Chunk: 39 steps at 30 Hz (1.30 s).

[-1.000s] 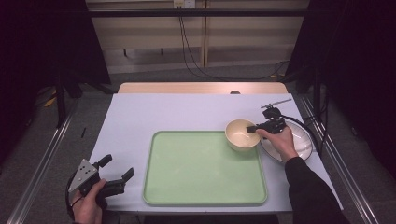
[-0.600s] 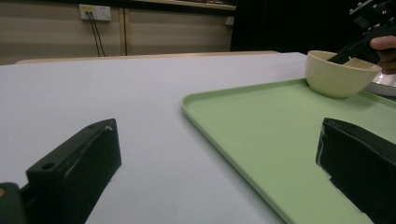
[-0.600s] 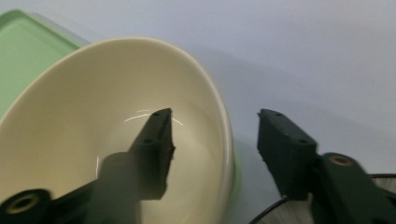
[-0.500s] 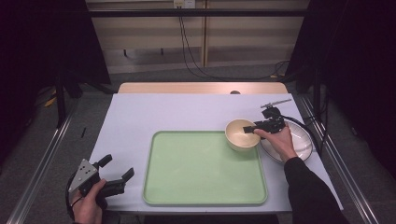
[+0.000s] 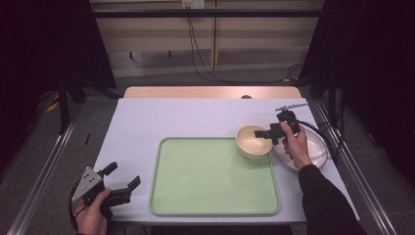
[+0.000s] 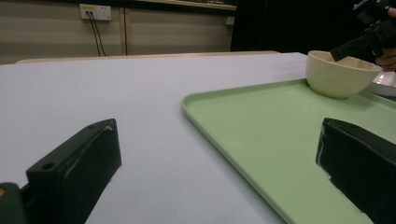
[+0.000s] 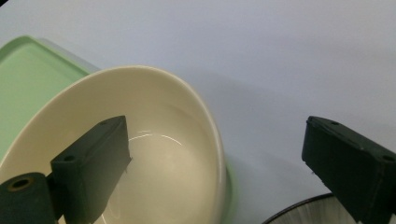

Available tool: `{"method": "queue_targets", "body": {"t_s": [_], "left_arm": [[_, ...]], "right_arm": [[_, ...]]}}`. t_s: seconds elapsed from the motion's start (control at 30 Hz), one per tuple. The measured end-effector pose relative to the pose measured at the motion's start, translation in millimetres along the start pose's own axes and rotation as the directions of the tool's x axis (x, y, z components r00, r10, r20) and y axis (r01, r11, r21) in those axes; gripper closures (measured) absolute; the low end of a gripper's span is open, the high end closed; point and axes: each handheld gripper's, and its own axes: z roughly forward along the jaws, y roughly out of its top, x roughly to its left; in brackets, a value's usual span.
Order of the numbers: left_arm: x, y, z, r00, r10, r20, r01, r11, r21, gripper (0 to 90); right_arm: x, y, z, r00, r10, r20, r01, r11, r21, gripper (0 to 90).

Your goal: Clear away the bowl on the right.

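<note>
Cream bowl [image 5: 254, 141] on the far right corner of the green tray [image 5: 214, 176], straddled at its rim by the right gripper [image 5: 265, 133], jaws wide apart, one inside, one outside, gripping nothing. White plate [image 5: 309, 147] just beside. Left gripper [image 5: 124, 179] low at the lilac table's [image 5: 161, 117] near left edge, jaws wide, empty.

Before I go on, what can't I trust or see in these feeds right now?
- Bowl: right gripper view cuts off its near side at the bottom edge; the left finger covers part of the inside.
- Plate: high view, the hand and right gripper cover much of it; only a sliver shows in the right gripper view.
- Tray: left gripper view, its near end runs off the frame.
- Left gripper: its hand hides the grip.
</note>
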Motion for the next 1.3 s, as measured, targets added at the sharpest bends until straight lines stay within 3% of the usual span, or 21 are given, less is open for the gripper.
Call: {"method": "queue_targets", "body": {"t_s": [0.13,0.2,0.37,0.63,0.73,0.87,1.0,1.3], "left_arm": [[0.3,-0.1,-0.1,1.0,-0.002,-0.005,0.002,1.0,0.0,0.1],[0.7,0.0,-0.4,1.0,0.004,-0.007,-0.004,1.0,0.003,0.1],[-0.2,0.0,0.5,1.0,-0.005,-0.005,0.005,1.0,-0.005,0.0],[0.3,0.0,-0.1,1.0,0.0,-0.006,0.0,1.0,0.001,0.0],[0.4,-0.1,-0.1,1.0,-0.005,-0.006,0.005,1.0,-0.001,0.0],[-0.2,0.1,0.5,1.0,-0.008,-0.006,0.008,1.0,-0.006,0.1],[0.1,0.1,0.6,1.0,-0.005,-0.005,0.005,1.0,-0.006,0.1],[0.5,0.3,0.4,1.0,0.004,-0.004,-0.004,1.0,0.003,0.0]], "right_arm": [[3.7,-2.9,-2.2,0.9996,-0.023,0.016,0.024,0.999,-0.047,6.1],[6.9,-4.5,-6.5,0.9991,-0.028,0.031,0.031,0.995,-0.095,4.2],[7.8,-8.0,-15.9,0.9945,-0.057,0.088,0.068,0.99,-0.123,4.6],[9.5,-12.3,-29.5,0.9903,-0.067,0.122,0.081,0.989,-0.121,2.9],[10.4,-13.9,-36.7,0.9934,-0.067,0.093,0.079,0.987,-0.137,2.0],[11.4,-17.2,-42.4,0.9899,-0.071,0.123,0.089,0.986,-0.144,2.8],[14.5,-21.7,-48.7,0.9899,-0.088,0.111,0.104,0.984,-0.147,2.8],[20.7,-35.6,-62.7,0.983,-0.109,0.148,0.137,0.97,-0.199,2.8]]}}
